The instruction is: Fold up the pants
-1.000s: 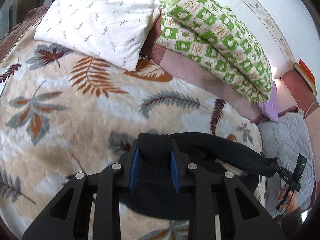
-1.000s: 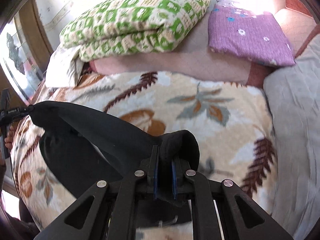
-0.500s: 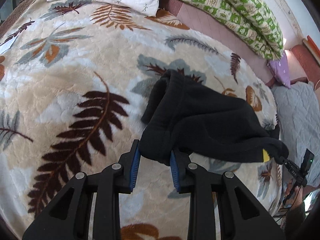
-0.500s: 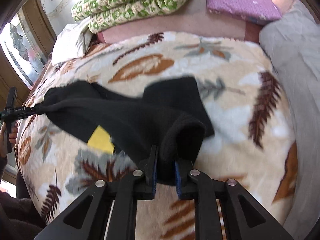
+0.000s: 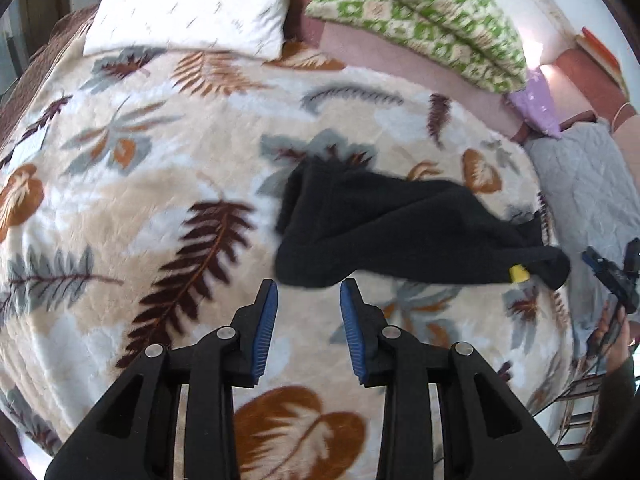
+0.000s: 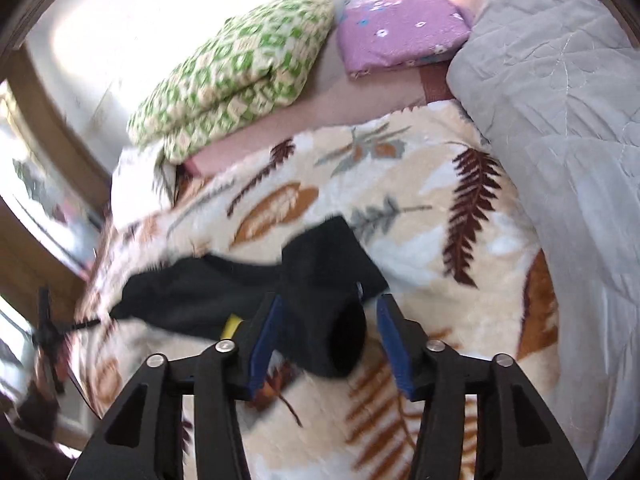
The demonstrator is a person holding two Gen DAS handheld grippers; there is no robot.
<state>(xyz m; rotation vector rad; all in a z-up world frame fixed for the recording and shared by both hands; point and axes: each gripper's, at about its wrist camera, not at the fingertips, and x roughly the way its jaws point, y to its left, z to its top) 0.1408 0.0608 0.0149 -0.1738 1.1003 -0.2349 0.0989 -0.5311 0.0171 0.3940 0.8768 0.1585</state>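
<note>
Bedding covers the whole scene: a cream blanket (image 5: 168,184) with brown, orange and grey leaves is spread over the bed and fills most of both views. At its far edge lie a white pillow (image 5: 192,4), a folded green-and-white quilt (image 5: 420,12) and a small purple cushion (image 6: 400,32). A grey quilted cover (image 6: 560,128) lies along the right side of the blanket.

The black pants (image 5: 400,232) lie on the blanket in a loose bundle — not flat, with thick folds and one rounded end near each gripper. A small yellow tag (image 5: 518,274) shows at the right end of the bundle in the left wrist view.

The left gripper (image 5: 307,320) has its two fingers spread apart, and between the blue pads (image 5: 264,328) only blanket is seen. The near edge of the pants lies just beyond the fingertips, and I cannot tell if it touches them.

The right gripper (image 6: 328,332) also has its fingers spread wide. A rolled end of the pants sits between them, close against the left blue pad (image 6: 262,344), while a gap is visible before the right pad — so the cloth is not pinched. This view is blurred, mostly on its left side. In the left wrist view the right gripper appears small at the right edge, just beyond the end of the pants.
</note>
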